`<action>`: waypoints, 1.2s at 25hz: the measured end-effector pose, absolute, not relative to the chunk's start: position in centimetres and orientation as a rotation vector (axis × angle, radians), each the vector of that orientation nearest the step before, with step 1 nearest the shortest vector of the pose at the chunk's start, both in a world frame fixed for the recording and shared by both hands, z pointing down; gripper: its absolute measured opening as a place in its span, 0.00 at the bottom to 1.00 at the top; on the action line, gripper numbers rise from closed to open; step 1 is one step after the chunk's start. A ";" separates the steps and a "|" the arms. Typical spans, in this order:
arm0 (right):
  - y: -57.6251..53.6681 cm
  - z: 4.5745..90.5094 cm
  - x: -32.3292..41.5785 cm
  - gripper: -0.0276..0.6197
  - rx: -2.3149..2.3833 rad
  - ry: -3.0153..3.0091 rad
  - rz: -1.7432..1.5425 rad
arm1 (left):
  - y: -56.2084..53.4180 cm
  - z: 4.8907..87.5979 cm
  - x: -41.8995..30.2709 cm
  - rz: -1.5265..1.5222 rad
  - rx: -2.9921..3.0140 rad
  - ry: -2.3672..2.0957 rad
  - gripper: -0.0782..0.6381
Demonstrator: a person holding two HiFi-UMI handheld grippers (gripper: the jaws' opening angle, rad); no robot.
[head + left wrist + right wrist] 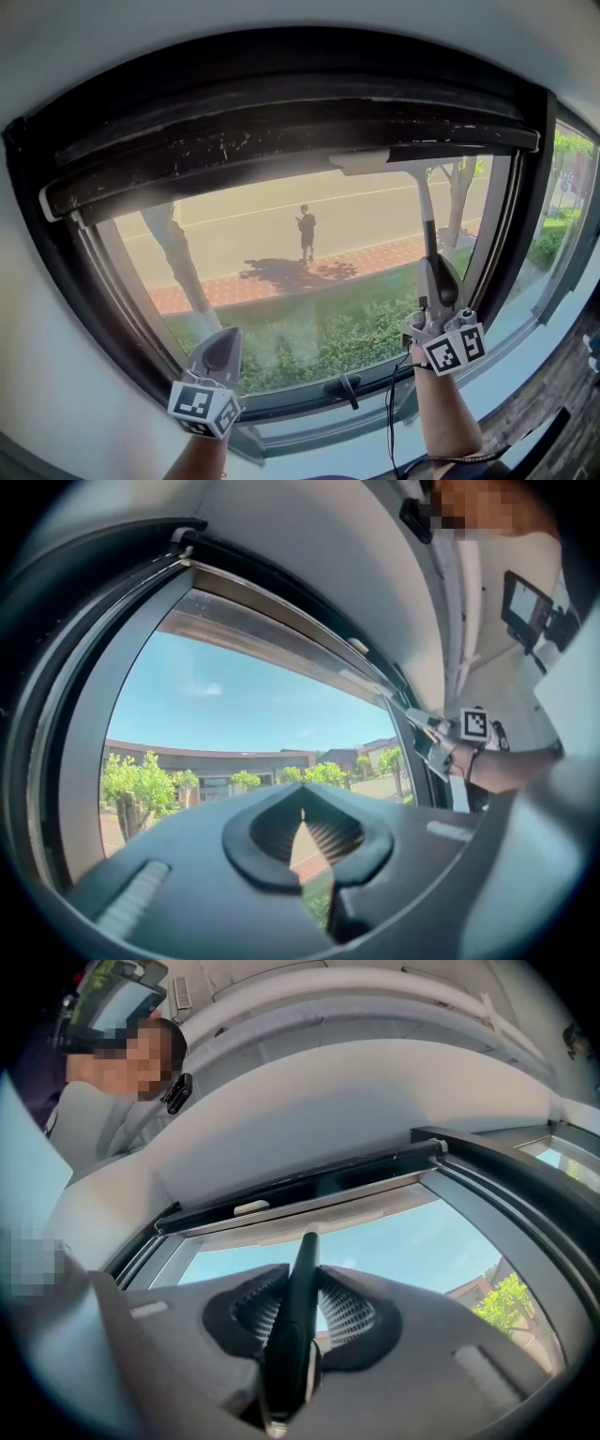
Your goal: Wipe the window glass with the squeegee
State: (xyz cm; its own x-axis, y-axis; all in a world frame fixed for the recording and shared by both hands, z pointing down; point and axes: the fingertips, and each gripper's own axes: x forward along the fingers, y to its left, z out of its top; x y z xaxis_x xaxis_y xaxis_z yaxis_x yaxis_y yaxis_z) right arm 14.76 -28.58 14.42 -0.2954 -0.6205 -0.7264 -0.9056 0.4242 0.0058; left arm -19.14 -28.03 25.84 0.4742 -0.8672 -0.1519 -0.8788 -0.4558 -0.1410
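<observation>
- A person in dark clothes [307, 231] stands outside on the pale grey paved road [244, 225].
- A strip of red brick pavement [281, 284] runs between the road and a bed of green shrubs [319, 339].
- A grey, leaning tree trunk [178, 260] crosses the pavement at the left.
- A black lever-shaped window handle [345, 385] sits on the lower frame.
- A long, low building [211, 764] lies under a clear blue sky [234, 691].

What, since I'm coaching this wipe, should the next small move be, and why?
Probably draw the right gripper straight down, dragging the squeegee down the window glass. Its blade lies at the pane's top edge, with the whole pane below it. The left gripper, shut and empty, sits low left, clear of the path.
</observation>
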 end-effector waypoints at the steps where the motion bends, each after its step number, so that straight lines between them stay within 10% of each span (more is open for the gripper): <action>1: -28.5 14.8 14.8 0.20 -1.290 2.029 0.556 | -28.0 26.0 -19.0 0.084 -2.523 1.511 0.10; 30: -26.7 22.4 15.1 0.20 -1.328 2.105 0.397 | -24.6 29.4 -17.5 0.001 -2.579 1.526 0.10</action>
State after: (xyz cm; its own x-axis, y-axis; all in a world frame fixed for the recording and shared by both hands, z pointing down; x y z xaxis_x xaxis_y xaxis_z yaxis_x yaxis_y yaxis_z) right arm 15.07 -26.73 22.41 -0.3096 -0.7061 -0.6368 -0.8894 0.4519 -0.0686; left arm -17.51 -24.57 29.36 0.4843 -0.8717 -0.0743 -0.8719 -0.4738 -0.1240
